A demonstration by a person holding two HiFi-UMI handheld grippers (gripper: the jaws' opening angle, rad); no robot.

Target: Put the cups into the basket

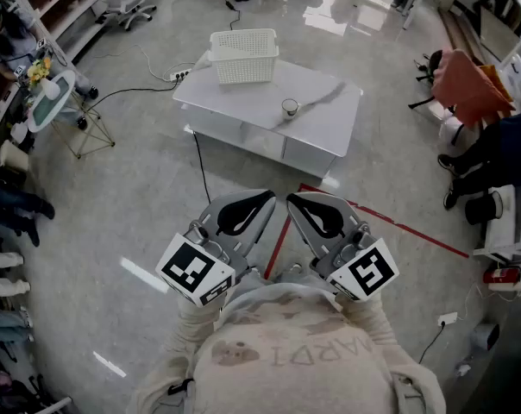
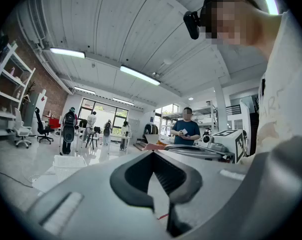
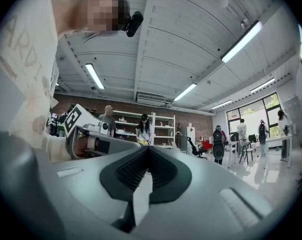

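You held the left gripper (image 1: 259, 203) and right gripper (image 1: 299, 203) shut and empty, well apart from the cup (image 1: 290, 107). Risk: if they arrived unopened, the jaws could topple it short of the basket (image 1: 243, 55).

head view looks steeply down; gripper views tilt upward; left shares basket (image 1: 243, 67).

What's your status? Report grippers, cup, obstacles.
Left gripper and right gripper both shut, empty, near the chest. Cup on the table, outside the basket. Nothing in the way, only distance.
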